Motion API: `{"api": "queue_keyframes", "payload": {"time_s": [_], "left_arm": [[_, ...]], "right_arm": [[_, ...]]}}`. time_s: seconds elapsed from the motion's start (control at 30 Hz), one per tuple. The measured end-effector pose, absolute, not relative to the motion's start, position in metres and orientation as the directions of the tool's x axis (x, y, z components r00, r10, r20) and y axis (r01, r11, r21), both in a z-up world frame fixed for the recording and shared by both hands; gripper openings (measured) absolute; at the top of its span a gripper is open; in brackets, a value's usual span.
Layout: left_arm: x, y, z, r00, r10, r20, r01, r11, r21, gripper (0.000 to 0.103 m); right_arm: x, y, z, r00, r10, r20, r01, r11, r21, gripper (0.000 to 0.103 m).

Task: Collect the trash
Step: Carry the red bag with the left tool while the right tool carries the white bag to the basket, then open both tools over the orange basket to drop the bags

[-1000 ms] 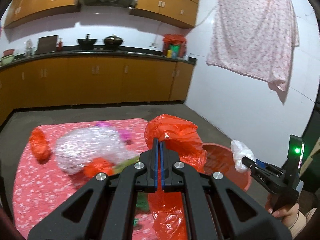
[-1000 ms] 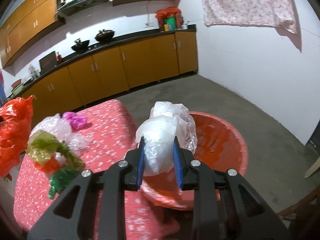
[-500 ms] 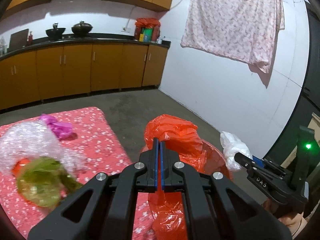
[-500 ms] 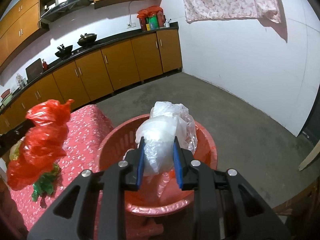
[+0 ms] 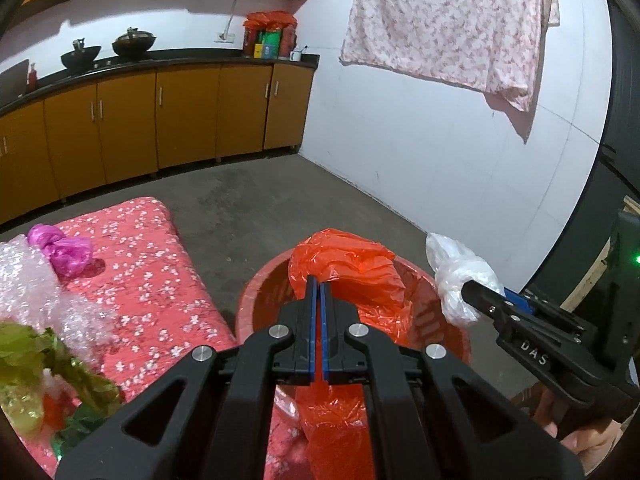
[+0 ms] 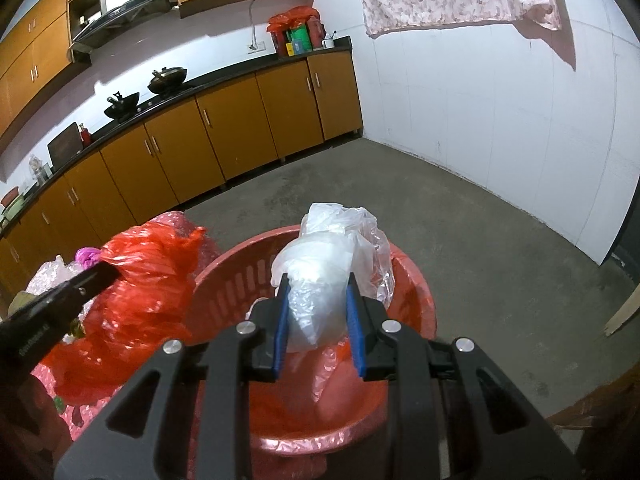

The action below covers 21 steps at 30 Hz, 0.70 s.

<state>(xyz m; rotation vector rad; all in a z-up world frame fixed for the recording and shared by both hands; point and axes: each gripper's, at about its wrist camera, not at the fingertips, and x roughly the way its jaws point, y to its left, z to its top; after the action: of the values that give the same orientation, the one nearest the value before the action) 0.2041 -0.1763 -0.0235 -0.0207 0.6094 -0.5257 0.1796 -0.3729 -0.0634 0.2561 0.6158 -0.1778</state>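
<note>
A: What does the left claw (image 5: 319,280) have?

B: Its blue pads are pressed together on a crumpled red plastic bag (image 5: 348,268), which hangs over the red basket (image 5: 256,300) standing on the grey floor (image 5: 280,208).

A: And the right claw (image 6: 316,284)?

B: Clamped on a bundle of clear plastic bag (image 6: 328,248), pads partly apart with the plastic squeezed between them. It hovers above the same basket, near the far rim.

A: Anything already inside the basket?

B: There is pinkish film at the bottom, though I can't tell whether it is a liner or loose trash.

A: What else is lying around?

B: Beside the basket is a counter under a pink flowered cloth (image 5: 152,280). On it sit a magenta bag (image 5: 64,248), some bubble wrap (image 5: 28,284) and a blurred green-and-yellow wrapper (image 5: 36,372). Neither claw touches them.
</note>
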Motion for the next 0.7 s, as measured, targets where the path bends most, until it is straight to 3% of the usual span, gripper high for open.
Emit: {"api": "queue_keyframes", "payload": {"time_s": [0.37,0.43,0.5,0.7], "left_arm": [[0.220,-0.198,-0.035,0.674,-0.469,-0.571,0.467,0.869,-0.163,0.003],[0.225,-0.198,-0.037,0.665,-0.469,-0.582,0.460,0.870,-0.176,0.011],[0.228,-0.194,-0.040,0.660,-0.467,-0.588,0.446,0.874,-0.194,0.037],[0.225,-0.182,-0.036,0.684,-0.444,-0.579,0.415,0.889,-0.193,0.044]], "right_arm": [[0.181,-0.376,-0.071,0.812,-0.073,-0.580,0.236,0.948,0.212,0.033],[0.180,-0.376,-0.073,0.812,-0.071,-0.579,0.235,0.948,0.213,0.038],[0.179,-0.378,-0.073,0.811,-0.074,-0.580,0.237,0.948,0.212,0.040],[0.170,-0.382,-0.074,0.806,-0.100,-0.583,0.262,0.944,0.201,0.048]]}}
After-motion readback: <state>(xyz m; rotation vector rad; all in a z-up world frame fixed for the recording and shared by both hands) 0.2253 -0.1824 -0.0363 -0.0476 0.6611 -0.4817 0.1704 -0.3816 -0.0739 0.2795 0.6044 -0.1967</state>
